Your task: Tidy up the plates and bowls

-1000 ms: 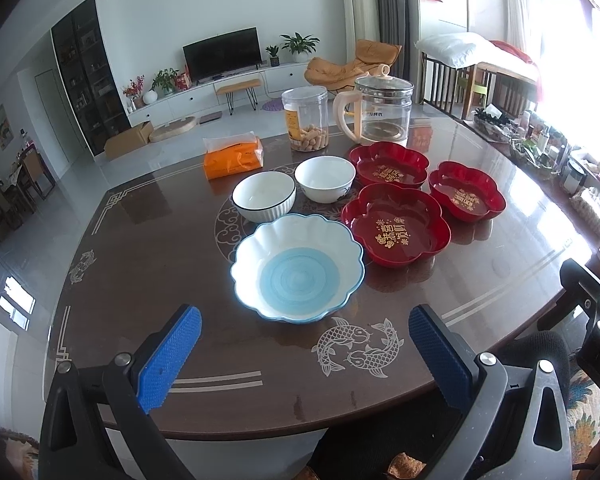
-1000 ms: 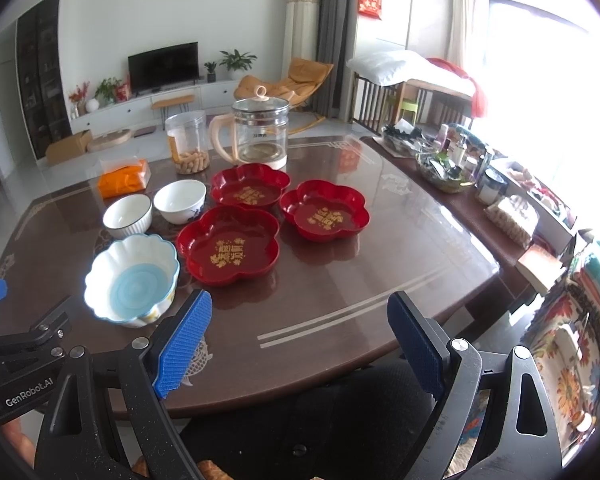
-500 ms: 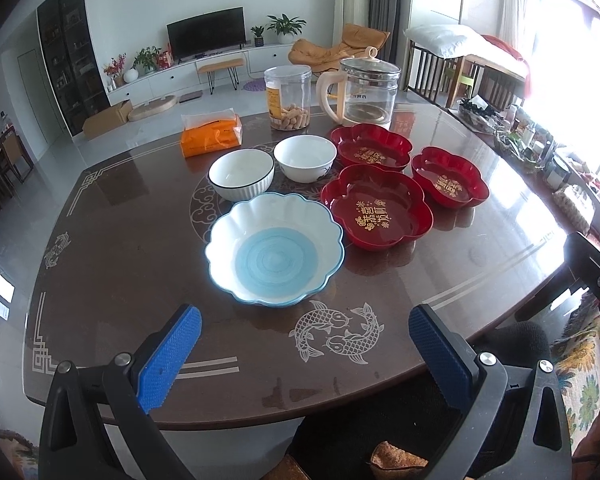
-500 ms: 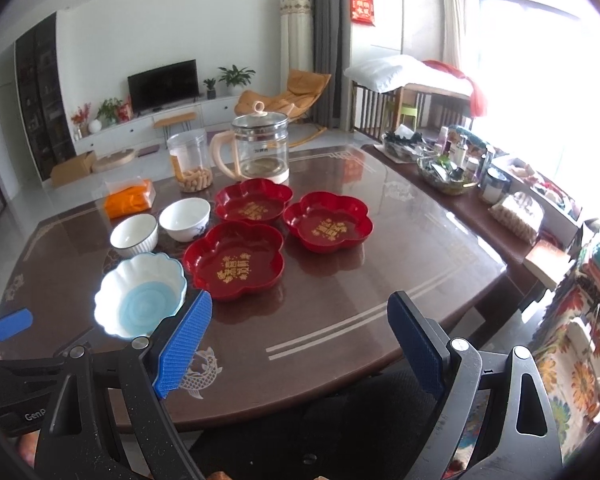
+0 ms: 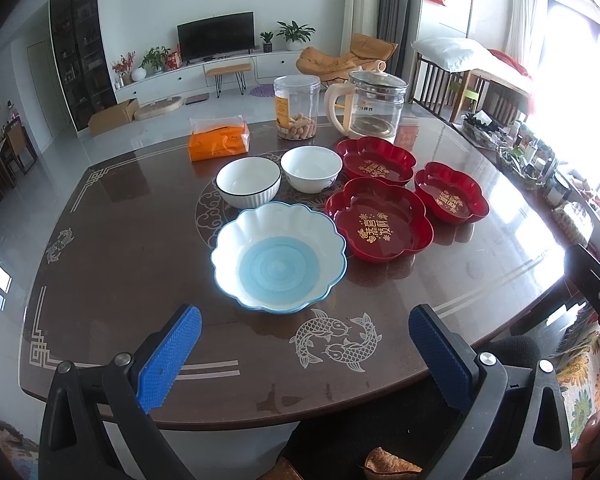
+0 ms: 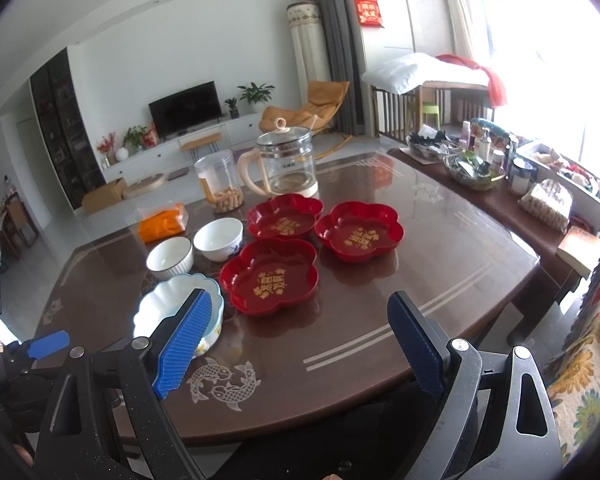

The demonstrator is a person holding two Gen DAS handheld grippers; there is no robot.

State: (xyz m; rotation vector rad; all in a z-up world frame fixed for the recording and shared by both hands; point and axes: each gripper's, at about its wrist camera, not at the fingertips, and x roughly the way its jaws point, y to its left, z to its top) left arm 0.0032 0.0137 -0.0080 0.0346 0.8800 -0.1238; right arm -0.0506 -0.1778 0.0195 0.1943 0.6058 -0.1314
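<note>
A scalloped white bowl with a blue centre [image 5: 279, 258] sits on the dark table, also in the right wrist view [image 6: 168, 300]. Behind it stand two small white bowls [image 5: 248, 182] [image 5: 311, 168]. Three red flower-shaped plates [image 5: 379, 220] [image 5: 375, 160] [image 5: 451, 192] lie to the right, apart from each other; they also show in the right wrist view [image 6: 270, 276] [image 6: 285, 216] [image 6: 358, 236]. My left gripper [image 5: 304, 356] is open and empty above the table's near edge. My right gripper [image 6: 300, 344] is open and empty, near the front edge.
A glass kettle [image 5: 374, 106], a clear jar of snacks [image 5: 297, 108] and an orange tissue pack [image 5: 219, 140] stand at the back of the table [image 5: 120, 240]. A cluttered side table [image 6: 500, 184] runs along the right.
Both grippers have pulled back and risen a little from the table; the dishes look smaller and farther. Nothing on the table has moved. Both grippers stay open.
</note>
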